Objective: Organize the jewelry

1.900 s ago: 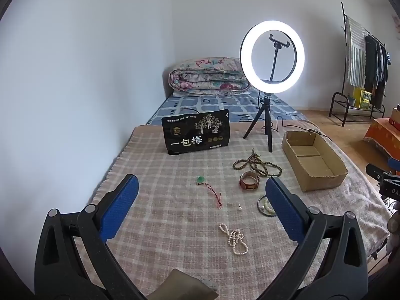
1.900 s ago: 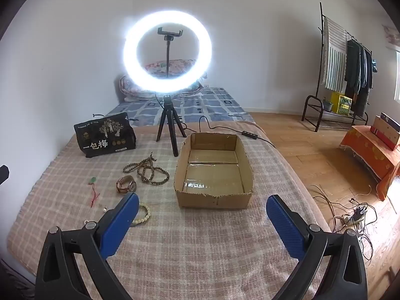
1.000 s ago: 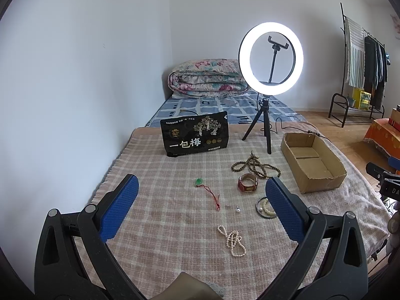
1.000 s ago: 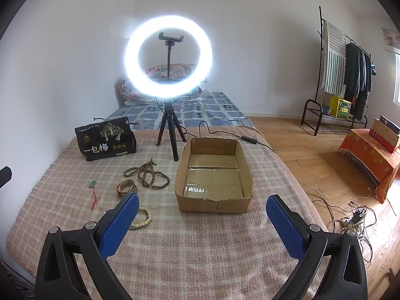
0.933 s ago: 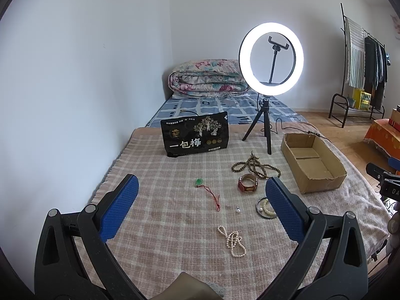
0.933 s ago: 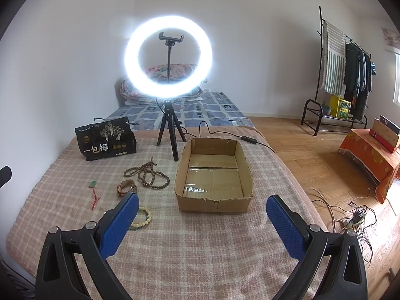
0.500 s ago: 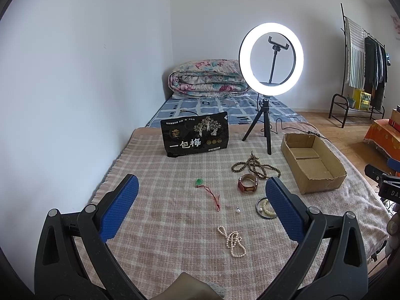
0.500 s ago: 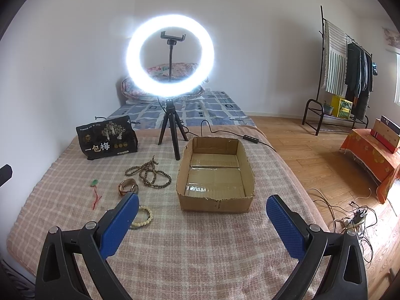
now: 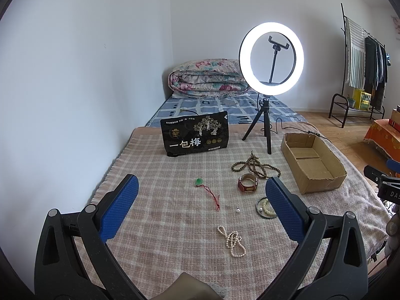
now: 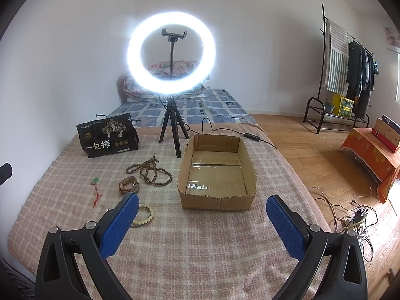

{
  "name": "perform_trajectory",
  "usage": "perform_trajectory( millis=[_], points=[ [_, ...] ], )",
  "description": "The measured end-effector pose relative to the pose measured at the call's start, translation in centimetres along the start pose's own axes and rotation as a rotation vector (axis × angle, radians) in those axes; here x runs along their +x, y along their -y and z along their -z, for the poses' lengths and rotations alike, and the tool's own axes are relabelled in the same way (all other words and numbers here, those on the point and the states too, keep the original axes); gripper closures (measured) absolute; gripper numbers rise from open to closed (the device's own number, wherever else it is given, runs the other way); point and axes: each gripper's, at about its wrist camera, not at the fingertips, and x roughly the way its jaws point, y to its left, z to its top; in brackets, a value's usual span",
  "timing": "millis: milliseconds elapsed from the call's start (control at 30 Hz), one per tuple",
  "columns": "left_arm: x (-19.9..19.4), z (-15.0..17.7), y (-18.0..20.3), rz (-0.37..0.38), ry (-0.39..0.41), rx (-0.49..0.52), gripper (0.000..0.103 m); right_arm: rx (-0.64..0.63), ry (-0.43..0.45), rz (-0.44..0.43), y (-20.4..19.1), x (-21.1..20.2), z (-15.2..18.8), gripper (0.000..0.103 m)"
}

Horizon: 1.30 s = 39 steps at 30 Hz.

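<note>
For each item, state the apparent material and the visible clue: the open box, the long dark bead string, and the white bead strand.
Open box: corrugated cardboard, matt brown, with a ragged torn rim.
Long dark bead string: probably wood or seed, going by its dull brown, evenly round beads.
White bead strand: pearl or imitation pearl, with small glossy cream beads; the pictures cannot tell which.

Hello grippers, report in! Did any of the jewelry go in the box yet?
Left gripper open, empty. Right gripper open, empty. Cardboard box bare inside; pearl necklace, watch, brown beads on the blanket. Nothing in the way.
</note>
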Motion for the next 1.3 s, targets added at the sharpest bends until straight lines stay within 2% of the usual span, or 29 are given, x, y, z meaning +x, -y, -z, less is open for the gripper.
perform_trajectory(
  millis=[533, 1300],
  points=[
    [0.1, -0.3, 0.3, -0.004, -0.007, -0.003, 0.000, -0.007, -0.015, -0.025, -0.7, 0.4, 0.1, 0.000],
    [1.1, 0.9, -1.9, -0.015, -0.021, -0.019, 0.000, -0.041, -0.047, -0.062, -3.0, 1.6, -0.1, 0.000]
  ],
)
